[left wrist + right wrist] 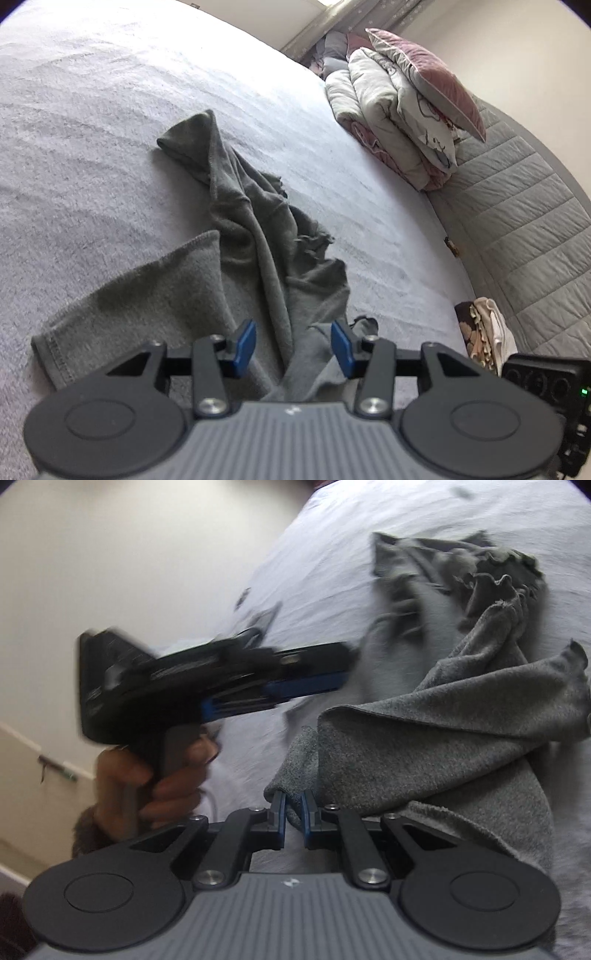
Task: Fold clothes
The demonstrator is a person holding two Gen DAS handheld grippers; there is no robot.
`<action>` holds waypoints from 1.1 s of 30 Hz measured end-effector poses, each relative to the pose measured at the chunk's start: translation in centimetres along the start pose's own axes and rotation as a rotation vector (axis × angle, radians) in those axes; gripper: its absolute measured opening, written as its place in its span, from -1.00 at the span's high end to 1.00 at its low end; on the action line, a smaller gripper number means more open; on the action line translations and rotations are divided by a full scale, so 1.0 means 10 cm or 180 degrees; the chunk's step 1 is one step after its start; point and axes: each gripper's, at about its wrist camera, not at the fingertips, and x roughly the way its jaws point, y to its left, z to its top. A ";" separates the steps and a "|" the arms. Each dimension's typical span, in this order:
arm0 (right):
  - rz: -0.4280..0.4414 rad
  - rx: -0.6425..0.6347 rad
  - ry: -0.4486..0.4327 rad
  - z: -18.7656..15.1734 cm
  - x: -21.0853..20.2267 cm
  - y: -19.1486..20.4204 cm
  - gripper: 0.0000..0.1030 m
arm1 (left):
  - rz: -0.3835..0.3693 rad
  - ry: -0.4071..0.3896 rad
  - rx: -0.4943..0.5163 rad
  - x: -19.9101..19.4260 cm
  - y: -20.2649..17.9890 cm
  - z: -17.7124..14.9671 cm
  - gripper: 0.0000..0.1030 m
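A grey garment (236,236) lies crumpled on the pale bed (92,110), one hemmed end spread near the camera and a long twisted part running away from it. The left gripper (293,347) hangs over the cloth with its jaws partway apart, and whether the pads press it cannot be told. The right gripper (293,812) has its jaws nearly together, pinching a fold of the garment. A hand (147,786) holds the left gripper's handle. Folded bedding (399,122) sits at the far side
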 end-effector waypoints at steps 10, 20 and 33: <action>0.0414 -0.0415 0.0283 -0.10 0.04 0.30 0.80 | -0.0004 0.0395 -0.0089 0.22 0.09 -0.02 0.08; 0.0278 -0.0289 0.0194 -0.06 -0.06 0.16 0.33 | 0.0351 0.0120 -0.0045 0.06 0.12 -0.02 0.86; -0.0552 0.0280 -0.0592 0.36 -0.32 -0.57 0.27 | 0.1494 -0.0637 0.0127 -0.69 0.49 0.14 0.87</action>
